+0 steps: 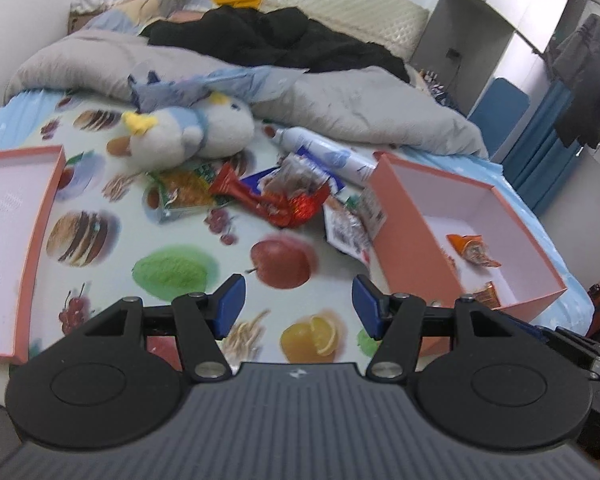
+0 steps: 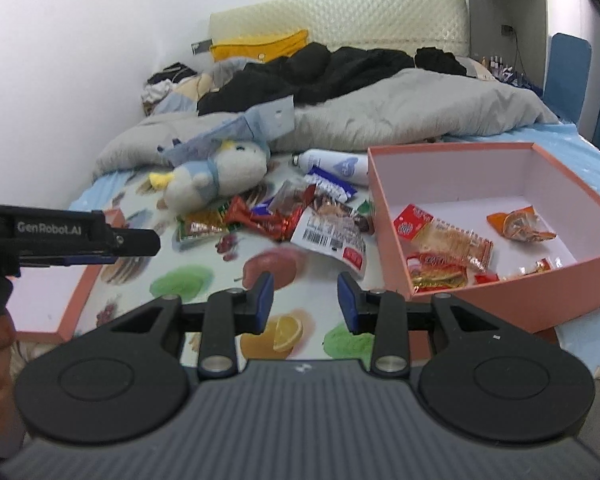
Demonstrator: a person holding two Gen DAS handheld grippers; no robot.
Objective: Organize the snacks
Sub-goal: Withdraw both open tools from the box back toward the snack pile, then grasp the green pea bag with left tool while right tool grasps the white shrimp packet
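Observation:
A heap of snack packets [image 1: 276, 192] lies on the fruit-print sheet mid-bed; it also shows in the right wrist view [image 2: 296, 216]. A pink box [image 1: 396, 220] at the right holds several packets, among them an orange one [image 1: 472, 250]; in the right wrist view the box [image 2: 516, 284] shows more packets [image 2: 448, 252]. My left gripper [image 1: 298, 306] is open and empty, above the sheet short of the heap. My right gripper [image 2: 305, 302] is open and empty, near a white barcode packet [image 2: 332, 240]. The left gripper also appears from the side [image 2: 136, 242].
The pink box lid [image 1: 40, 216] lies at the left, also seen in the right wrist view [image 2: 80, 296]. A plush penguin [image 1: 188, 132] and a white spray bottle [image 1: 328, 152] lie behind the heap. A grey duvet [image 1: 340, 100] and black clothes cover the far bed.

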